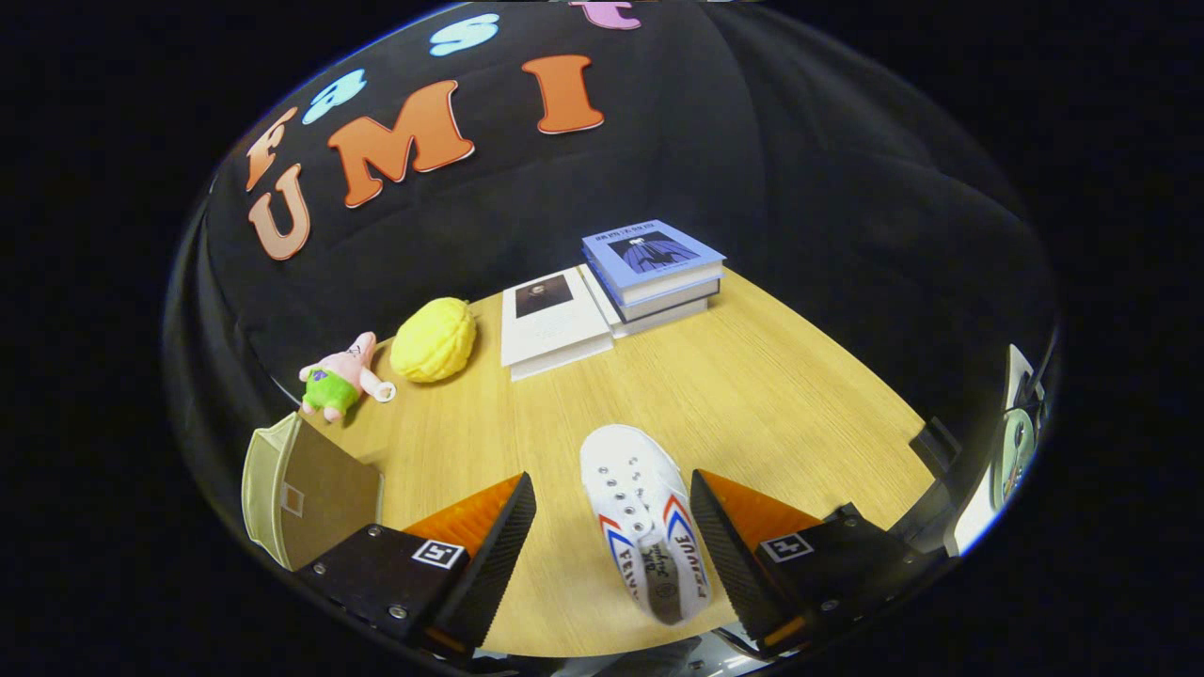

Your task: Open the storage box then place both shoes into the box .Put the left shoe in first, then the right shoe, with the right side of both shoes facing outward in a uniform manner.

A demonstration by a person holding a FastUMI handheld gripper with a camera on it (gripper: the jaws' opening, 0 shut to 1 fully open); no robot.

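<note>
**Shoe between spread fingers on the wooden table**

From where I stand, the gripper [613,536] hangs over a pale wooden table [752,395] with fine grain running across it. Its two fingers are spread wide apart and neither one presses on anything. A white shoe [644,517] lies on the table between them, nearer the right finger, toe pointing away toward the far side, with red and blue stripes along its sides and lace holes without laces.

To the left of the left finger sits the box [310,494], beige fabric, its brown flap or panel facing the fingers; I cannot tell whether it is open.

Beyond the fingers, along the far edge of the table, a pink plush [340,378] in green shorts lies beside a yellow toy [435,338]. Next to that rests a white book [550,322], touching a stack of books [654,273] with a blue cover on top.

Black cloth [800,188] closes off the booth behind the table.
</note>
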